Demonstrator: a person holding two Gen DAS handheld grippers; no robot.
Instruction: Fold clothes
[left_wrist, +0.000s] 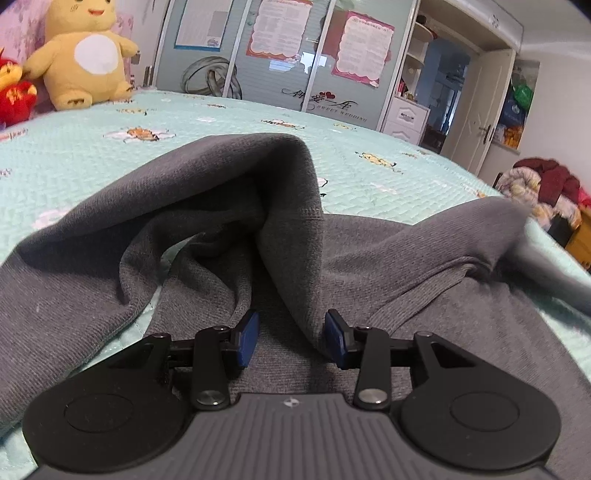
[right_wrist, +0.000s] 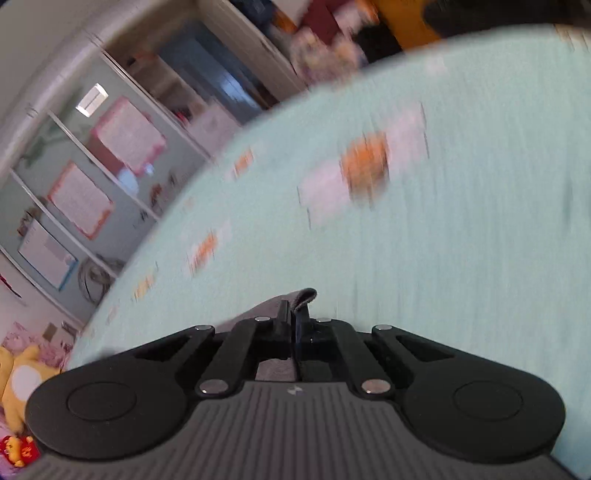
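Note:
A grey knit garment (left_wrist: 369, 251) lies rumpled on the mint-green bedspread (left_wrist: 110, 158), with one fold raised into a peak (left_wrist: 288, 158) at the middle. My left gripper (left_wrist: 291, 338) hovers just over the cloth, open, its blue pads either side of a hanging fold without clamping it. In the right wrist view my right gripper (right_wrist: 294, 314) is shut on a grey hem of the garment (right_wrist: 304, 297), which sticks out past the fingertips above the bedspread (right_wrist: 443, 240). That view is motion-blurred and tilted.
A yellow plush toy (left_wrist: 85, 55) and a red plush (left_wrist: 14, 96) sit at the bed's far left. Sliding wardrobe doors with posters (left_wrist: 288, 55) stand behind the bed. A pile of clothes (left_wrist: 543, 188) lies off the right edge, near an open door (left_wrist: 476, 110).

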